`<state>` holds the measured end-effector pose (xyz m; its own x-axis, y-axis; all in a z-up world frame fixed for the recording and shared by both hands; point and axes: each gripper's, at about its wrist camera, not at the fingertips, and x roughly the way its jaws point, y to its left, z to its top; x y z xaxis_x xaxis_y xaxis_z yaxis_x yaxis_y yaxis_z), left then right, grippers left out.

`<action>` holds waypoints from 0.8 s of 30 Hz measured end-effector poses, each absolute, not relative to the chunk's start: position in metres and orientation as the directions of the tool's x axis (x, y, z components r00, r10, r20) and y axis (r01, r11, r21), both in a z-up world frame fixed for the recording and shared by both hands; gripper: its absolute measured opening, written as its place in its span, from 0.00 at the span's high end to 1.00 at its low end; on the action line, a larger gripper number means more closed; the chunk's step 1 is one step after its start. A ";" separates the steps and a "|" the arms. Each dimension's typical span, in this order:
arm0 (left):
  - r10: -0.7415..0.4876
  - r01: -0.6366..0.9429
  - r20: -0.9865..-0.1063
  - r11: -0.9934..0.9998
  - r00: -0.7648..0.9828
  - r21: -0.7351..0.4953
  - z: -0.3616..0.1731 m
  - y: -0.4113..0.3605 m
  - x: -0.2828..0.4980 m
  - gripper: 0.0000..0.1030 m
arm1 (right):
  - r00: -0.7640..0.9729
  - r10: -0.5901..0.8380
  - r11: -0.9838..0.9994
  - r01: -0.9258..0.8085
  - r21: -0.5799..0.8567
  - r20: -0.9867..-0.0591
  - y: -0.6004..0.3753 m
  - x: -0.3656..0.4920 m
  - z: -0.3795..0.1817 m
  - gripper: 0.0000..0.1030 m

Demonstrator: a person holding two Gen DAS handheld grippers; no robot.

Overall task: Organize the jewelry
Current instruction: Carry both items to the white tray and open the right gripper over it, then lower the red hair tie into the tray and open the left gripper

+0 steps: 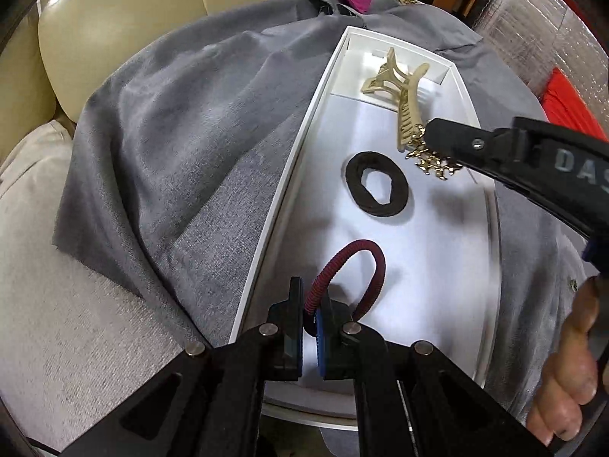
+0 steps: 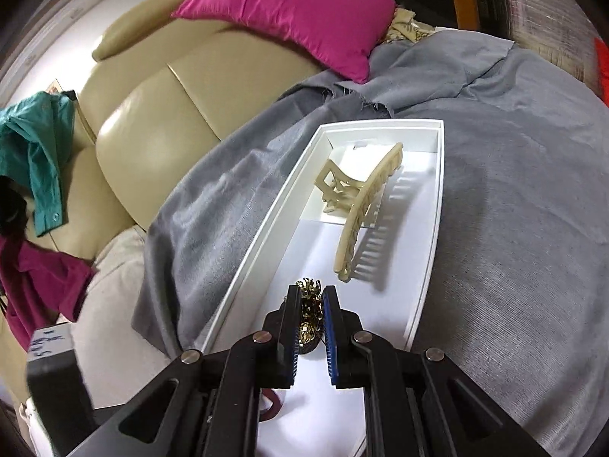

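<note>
Grey cloth (image 1: 160, 160) over sofa, white tray (image 1: 293, 160) on top. Left tool (image 1: 309, 312) clamped on maroon hair tie (image 1: 342, 266), right tool (image 2: 311, 304) on gold clip (image 2: 310, 310), both over tray. Next: release inside, probably.

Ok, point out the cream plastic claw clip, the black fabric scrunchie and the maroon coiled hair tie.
Cream plastic claw clip (image 2: 365, 205): right wrist view, curved spine.
Black fabric scrunchie (image 1: 357, 194): left wrist view, left band.
Maroon coiled hair tie (image 1: 359, 245): left wrist view, top of loop.
</note>
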<state>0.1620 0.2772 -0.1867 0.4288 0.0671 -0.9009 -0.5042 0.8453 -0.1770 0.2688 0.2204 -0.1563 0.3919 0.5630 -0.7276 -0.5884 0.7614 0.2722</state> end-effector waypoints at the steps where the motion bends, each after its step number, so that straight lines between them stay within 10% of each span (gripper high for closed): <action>1: 0.064 -0.507 -0.902 0.843 0.426 -0.180 -0.188 0.279 0.163 0.95 | 0.389 0.555 0.765 -0.585 0.268 -0.735 0.223 0.270 -0.159 0.88; 18: 0.148 -0.519 -0.868 0.844 0.474 -0.139 -0.169 0.279 0.160 0.90 | 0.468 0.484 0.826 -0.525 0.208 -0.739 0.202 0.269 -0.146 0.86; 24: 0.311 -0.484 -0.741 0.875 0.595 -0.022 -0.132 0.250 0.152 0.30 | 0.556 0.409 0.862 -0.496 0.106 -0.723 0.159 0.249 -0.127 0.61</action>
